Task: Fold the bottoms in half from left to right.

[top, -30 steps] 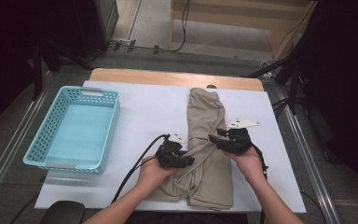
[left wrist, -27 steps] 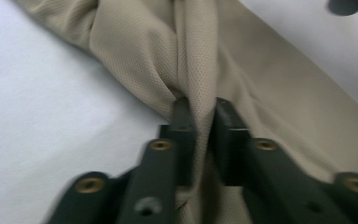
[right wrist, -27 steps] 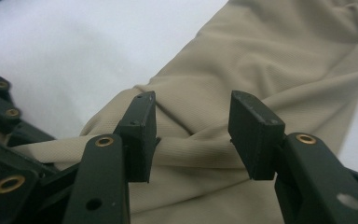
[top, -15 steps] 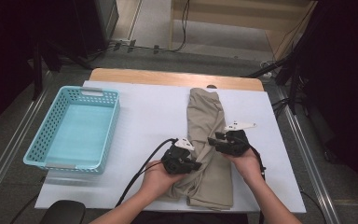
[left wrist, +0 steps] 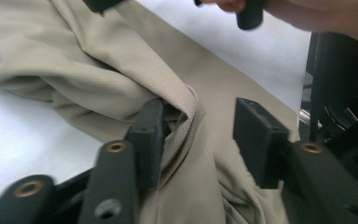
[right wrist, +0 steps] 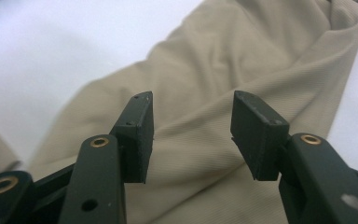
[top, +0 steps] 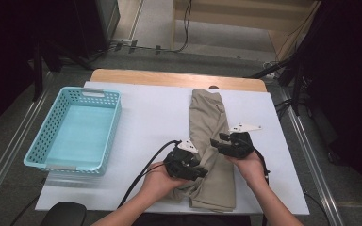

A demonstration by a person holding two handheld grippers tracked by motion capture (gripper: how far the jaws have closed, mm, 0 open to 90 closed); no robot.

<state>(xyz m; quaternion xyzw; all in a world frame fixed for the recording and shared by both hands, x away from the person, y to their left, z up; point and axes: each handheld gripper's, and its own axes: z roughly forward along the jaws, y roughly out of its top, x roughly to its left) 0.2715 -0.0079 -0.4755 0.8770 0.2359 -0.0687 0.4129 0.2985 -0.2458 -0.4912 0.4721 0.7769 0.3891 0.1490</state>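
One beige garment (top: 210, 141) lies lengthwise on the white table (top: 146, 117), reaching from near its far edge to its near edge, right of centre. Two grippers work at it: the left gripper (left wrist: 198, 135), jaws just opened, straddles a raised fold without pressing it; the right gripper (right wrist: 192, 126) hangs open above flat cloth. One turquoise basket (top: 52, 141) stands near the left edge.

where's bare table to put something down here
The widest free patch of white table lies between the blue basket and the beige garment. A narrower strip runs right of the garment. It is crowded around both tools, over the garment's near end.
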